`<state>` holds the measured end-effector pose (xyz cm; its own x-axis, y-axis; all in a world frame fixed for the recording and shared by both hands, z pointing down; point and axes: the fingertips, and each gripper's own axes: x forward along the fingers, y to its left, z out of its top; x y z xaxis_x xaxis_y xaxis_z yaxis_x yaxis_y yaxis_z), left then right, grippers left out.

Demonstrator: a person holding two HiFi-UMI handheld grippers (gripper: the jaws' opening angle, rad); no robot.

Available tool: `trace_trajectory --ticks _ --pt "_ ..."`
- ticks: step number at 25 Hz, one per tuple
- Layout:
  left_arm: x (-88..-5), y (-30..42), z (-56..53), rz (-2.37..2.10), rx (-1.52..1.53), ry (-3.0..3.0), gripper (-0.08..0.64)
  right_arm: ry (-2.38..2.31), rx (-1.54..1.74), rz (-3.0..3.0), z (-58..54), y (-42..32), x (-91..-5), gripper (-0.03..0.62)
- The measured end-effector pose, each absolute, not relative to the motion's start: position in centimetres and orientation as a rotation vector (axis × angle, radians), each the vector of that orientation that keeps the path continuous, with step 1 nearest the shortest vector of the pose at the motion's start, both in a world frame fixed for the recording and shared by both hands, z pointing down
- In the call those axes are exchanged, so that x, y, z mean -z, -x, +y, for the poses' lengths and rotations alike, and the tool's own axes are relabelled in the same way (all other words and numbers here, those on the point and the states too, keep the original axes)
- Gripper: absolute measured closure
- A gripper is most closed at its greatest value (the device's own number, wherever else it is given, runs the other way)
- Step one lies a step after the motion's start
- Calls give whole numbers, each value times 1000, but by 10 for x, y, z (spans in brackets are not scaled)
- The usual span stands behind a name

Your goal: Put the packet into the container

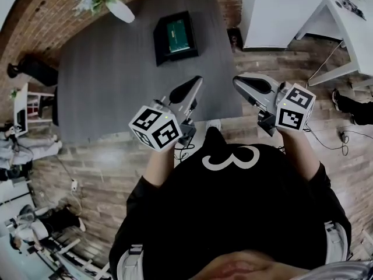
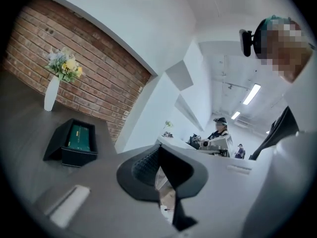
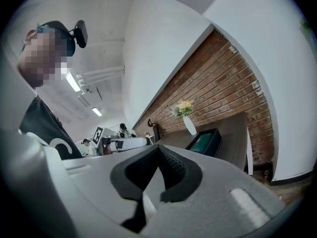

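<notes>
A black container [image 1: 160,39] stands on the far half of the dark grey table [image 1: 105,80]. A green packet [image 1: 178,35] lies inside it. My left gripper [image 1: 197,81] hovers over the table's near right part, jaws shut with nothing between them. My right gripper [image 1: 238,81] is just off the table's right edge, also shut and empty. In the left gripper view the left gripper [image 2: 158,150] points past the container [image 2: 63,155] and the packet [image 2: 79,137] at left. The right gripper view has the right gripper [image 3: 158,150] with the container [image 3: 214,142] to its right.
A white vase of flowers [image 1: 119,7] stands at the table's far edge by the brick wall. A white table [image 1: 349,16] is at the far right, with cables on the wooden floor. People and chairs [image 1: 23,150] are at the left.
</notes>
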<state>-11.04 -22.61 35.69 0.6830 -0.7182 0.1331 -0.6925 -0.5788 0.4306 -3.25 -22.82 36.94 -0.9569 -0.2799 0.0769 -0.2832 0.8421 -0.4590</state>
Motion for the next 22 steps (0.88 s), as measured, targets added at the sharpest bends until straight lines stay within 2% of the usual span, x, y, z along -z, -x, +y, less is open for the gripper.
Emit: trace_trajectory --ticks 3,10,22 --pt "-350 105 -209 -1067 134 -2436 548 -454 -689 -3002 -217 29 -369 591" --pt "-361 105 -193 -1152 30 -2471 548 -493 -563 -2995 -205 25 -369 592" --pt "-363 108 -190 -1187 -45 -2496 546 -450 -665 -3004 -205 32 -361 592"
